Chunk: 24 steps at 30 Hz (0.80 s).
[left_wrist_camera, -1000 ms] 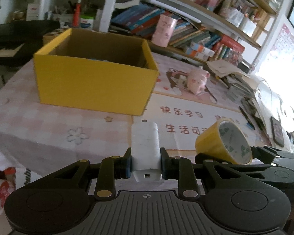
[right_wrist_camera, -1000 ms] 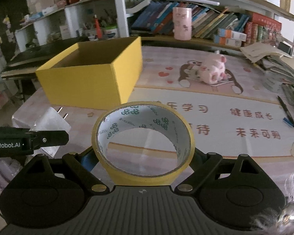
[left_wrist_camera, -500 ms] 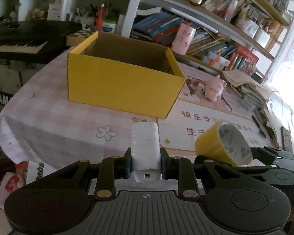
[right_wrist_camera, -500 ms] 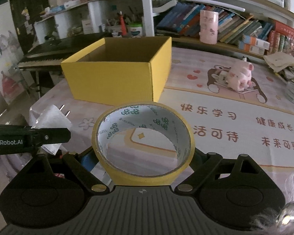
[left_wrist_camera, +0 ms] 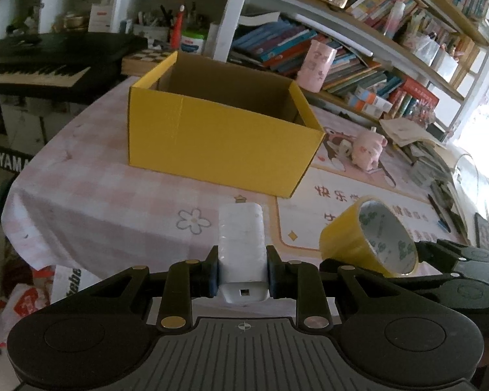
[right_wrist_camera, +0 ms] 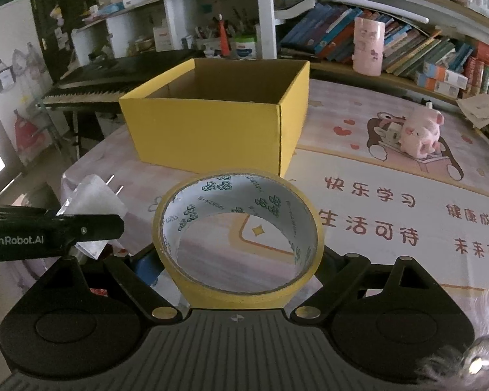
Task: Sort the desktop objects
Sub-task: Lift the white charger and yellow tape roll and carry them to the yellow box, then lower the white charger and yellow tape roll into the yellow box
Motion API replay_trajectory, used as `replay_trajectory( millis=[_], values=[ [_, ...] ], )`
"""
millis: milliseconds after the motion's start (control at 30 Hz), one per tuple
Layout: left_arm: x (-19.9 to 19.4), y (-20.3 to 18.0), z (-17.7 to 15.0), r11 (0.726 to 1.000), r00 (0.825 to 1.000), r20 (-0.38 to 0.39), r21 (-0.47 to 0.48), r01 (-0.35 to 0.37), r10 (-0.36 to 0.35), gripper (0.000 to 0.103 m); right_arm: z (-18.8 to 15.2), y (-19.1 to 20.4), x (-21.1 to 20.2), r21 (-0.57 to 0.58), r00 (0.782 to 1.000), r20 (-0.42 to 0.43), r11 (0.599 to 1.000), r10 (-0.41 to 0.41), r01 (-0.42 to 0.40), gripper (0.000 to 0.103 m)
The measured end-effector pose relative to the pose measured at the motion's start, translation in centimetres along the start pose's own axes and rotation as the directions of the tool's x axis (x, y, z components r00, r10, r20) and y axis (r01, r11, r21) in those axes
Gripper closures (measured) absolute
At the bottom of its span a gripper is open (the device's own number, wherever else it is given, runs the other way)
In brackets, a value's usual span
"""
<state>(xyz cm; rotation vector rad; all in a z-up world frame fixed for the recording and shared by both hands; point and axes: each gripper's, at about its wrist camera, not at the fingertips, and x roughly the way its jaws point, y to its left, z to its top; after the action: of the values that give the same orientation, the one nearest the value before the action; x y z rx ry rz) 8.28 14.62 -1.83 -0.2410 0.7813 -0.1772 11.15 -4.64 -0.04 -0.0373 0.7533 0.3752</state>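
holding a load each, two handheld grippers hang short of an open yellow box [right_wrist_camera: 218,130] on a cluttered counter [left_wrist_camera: 91,202], as a person sorts desktop objects. the left gripper [left_wrist_camera: 242,268] is closed about a white plug-in charger [left_wrist_camera: 242,244], pinched at its rear end with the prongs pointing ahead, as the right wrist view shows. the right gripper [right_wrist_camera: 239,260] stands wide, pressed against the sides of a roll of yellow tape [right_wrist_camera: 239,238], which sits upright with its hollow core facing the camera. both loads are off the counter and just beside one another, near the box's front wall but not yet over its mouth.

the step in hand appears to be carrying the two items to the box and dropping them in. doing it well likely means lifting each load clear of the front wall before moving forward, since neither sits visibly above the rim. taking the grippers in one at a time would keep them from knocking together, close as they are. the tape, held only by its curved sides, could slip or roll if tilted, so it is best kept level and let go low inside the box. the charger is best freed only once it is wholly past the wall. a pink plush pig [right_wrist_camera: 420,133] lies well to the right, apart from both, seemingly left for a later trip.
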Motion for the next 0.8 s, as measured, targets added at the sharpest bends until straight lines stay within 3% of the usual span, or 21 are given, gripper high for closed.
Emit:
replay_trajectory(
  millis=[400, 600, 800],
  values=[
    [1.0, 0.2, 0.9, 0.999, 1.0, -0.007, -0.038, 0.011, -0.011, 0.077, 0.9, 0.4, 0.6, -0.064, 1.0, -0.011, 0.998, 0.005, -0.005, 0.014],
    [1.5, 0.0, 2.8, 0.999, 0.999, 0.042, -0.04, 0.001, 0.0, 0.077, 2.7, -0.6, 1.1, -0.067, 1.0, 0.024, 0.998, -0.002, 0.004, 0.014],
    [2.1, -0.2, 6.1, 1.0, 0.995, 0.1, -0.029, -0.009, 0.012, 0.077, 6.0, -0.9, 1.4, -0.112, 0.992, 0.117, 0.993, 0.034, -0.021, 0.014]
  ],
)
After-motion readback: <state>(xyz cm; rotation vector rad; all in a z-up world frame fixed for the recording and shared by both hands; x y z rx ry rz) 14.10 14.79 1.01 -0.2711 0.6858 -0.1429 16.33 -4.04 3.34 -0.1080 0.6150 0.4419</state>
